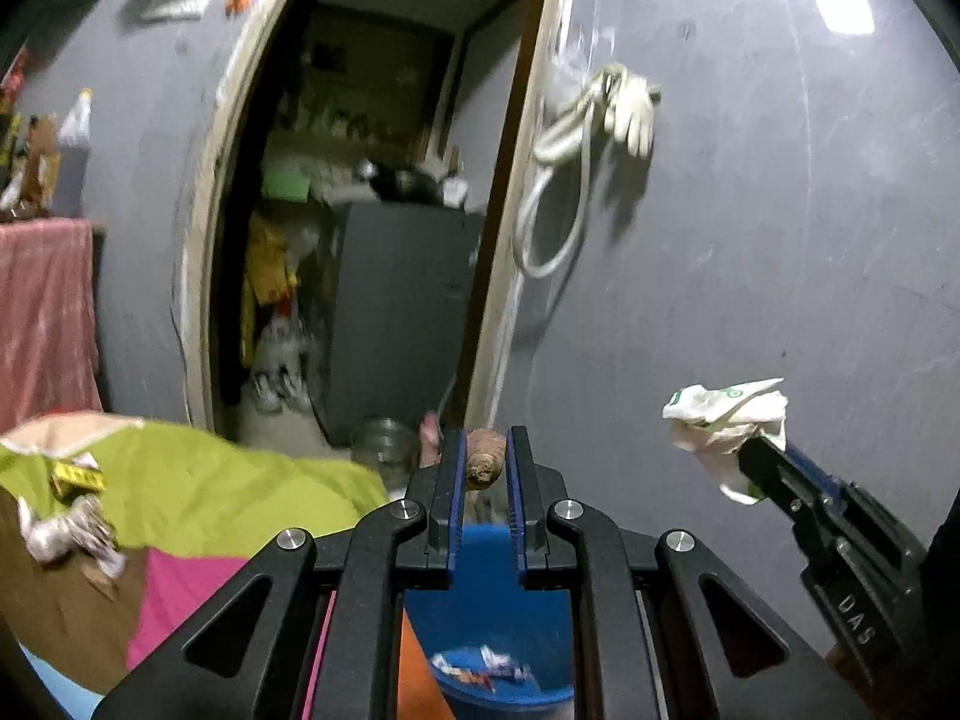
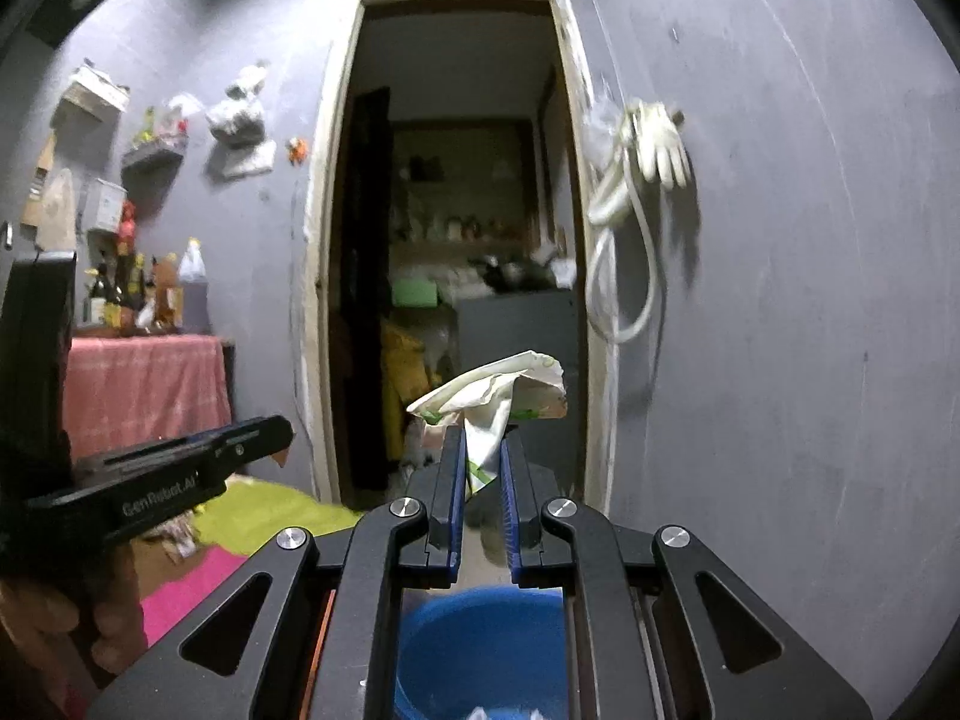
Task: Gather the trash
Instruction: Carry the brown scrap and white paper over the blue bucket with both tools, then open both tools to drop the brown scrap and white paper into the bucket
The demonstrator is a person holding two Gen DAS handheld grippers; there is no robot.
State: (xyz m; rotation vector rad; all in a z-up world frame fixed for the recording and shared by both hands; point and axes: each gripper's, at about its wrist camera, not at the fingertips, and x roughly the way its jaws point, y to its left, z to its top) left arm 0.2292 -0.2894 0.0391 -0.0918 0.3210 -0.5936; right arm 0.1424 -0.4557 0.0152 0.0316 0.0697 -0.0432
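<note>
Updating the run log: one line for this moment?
left gripper: brown lump | right gripper: crumpled wrapper | blue bucket: below both

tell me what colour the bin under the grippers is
Blue. The bin shows best in the right wrist view, just below the right gripper.

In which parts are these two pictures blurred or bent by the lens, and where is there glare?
Left wrist view: motion blur smears the doorway and the green cloth; a ceiling light reflects as a bright patch on the wall; the brown lump stays sharp. Right wrist view: sharper overall; the fisheye bows the doorframe; the crumpled wrapper is clear.
</note>
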